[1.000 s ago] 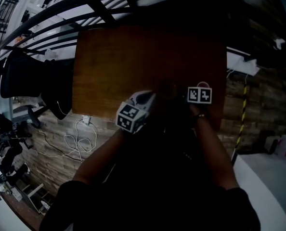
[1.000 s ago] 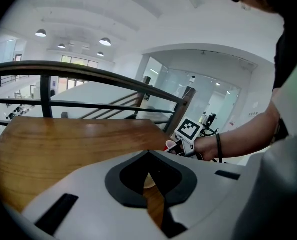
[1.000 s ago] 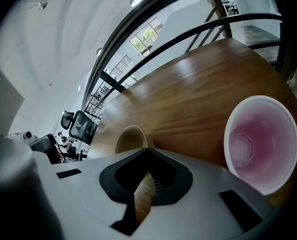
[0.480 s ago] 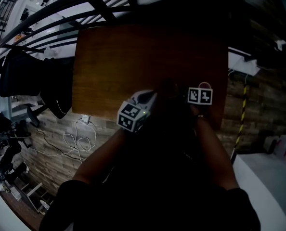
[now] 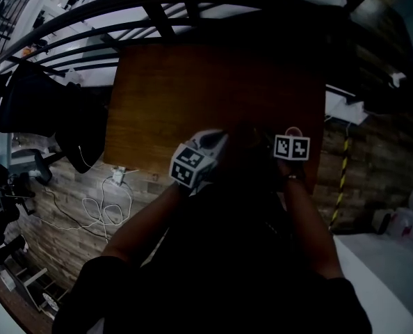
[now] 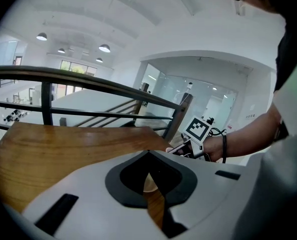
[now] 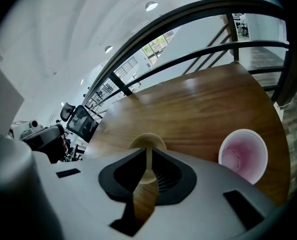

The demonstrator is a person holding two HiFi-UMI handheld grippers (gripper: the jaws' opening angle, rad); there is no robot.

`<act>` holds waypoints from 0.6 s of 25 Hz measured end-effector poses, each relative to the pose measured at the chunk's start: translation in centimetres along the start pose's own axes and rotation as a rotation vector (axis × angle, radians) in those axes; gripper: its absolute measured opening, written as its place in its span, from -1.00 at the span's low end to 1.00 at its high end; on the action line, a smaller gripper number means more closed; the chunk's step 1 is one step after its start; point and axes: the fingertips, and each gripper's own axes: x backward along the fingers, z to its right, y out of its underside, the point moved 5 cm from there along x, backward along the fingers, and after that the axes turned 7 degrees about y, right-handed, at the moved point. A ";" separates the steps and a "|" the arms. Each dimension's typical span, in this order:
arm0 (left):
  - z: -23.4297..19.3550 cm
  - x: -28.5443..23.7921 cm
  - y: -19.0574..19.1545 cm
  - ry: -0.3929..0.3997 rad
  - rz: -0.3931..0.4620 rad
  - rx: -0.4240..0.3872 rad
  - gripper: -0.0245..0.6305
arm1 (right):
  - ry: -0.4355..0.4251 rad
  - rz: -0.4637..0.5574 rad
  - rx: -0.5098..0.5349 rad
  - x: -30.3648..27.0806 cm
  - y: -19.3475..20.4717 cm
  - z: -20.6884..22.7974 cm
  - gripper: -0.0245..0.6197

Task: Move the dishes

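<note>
Right gripper view: the right hand-held gripper [image 7: 147, 158], closed and empty, points at a tan bowl [image 7: 147, 140] on the wooden surface [image 7: 198, 109], with a pink cup [image 7: 242, 155] to its right. It should open wide before straddling the rim. The left hand-held gripper [image 6: 148, 159] is closed too; a dark railing [image 6: 46, 104] borders the far side.

The place was a large open-plan workplace, an office or lab hall rather than a home. A wooden table [image 5: 192, 89] stood against a black metal railing [image 6: 88, 81] that overlooked a bright hall, under a white vaulted ceiling with round ceiling lights [image 6: 104, 48]. Glass partitions [image 6: 208, 101] closed off rooms beyond. Dark office chairs [image 5: 33, 110] stood nearby, and loose cables [image 5: 99, 204] lay on the brick-patterned floor [image 5: 74, 235].
</note>
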 end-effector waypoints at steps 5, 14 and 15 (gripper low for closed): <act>0.3 1.0 -1.0 0.008 0.029 -0.020 -0.94 | 0.009 0.039 0.049 2.4 -0.3 -1.6 -0.83; 1.4 2.5 -2.8 0.023 0.088 -0.053 -0.94 | -0.020 0.116 0.138 6.1 -0.1 -6.0 -0.84; 1.3 2.6 -2.9 0.024 0.093 -0.052 -0.94 | -0.021 0.123 0.150 6.4 -0.2 -6.4 -0.86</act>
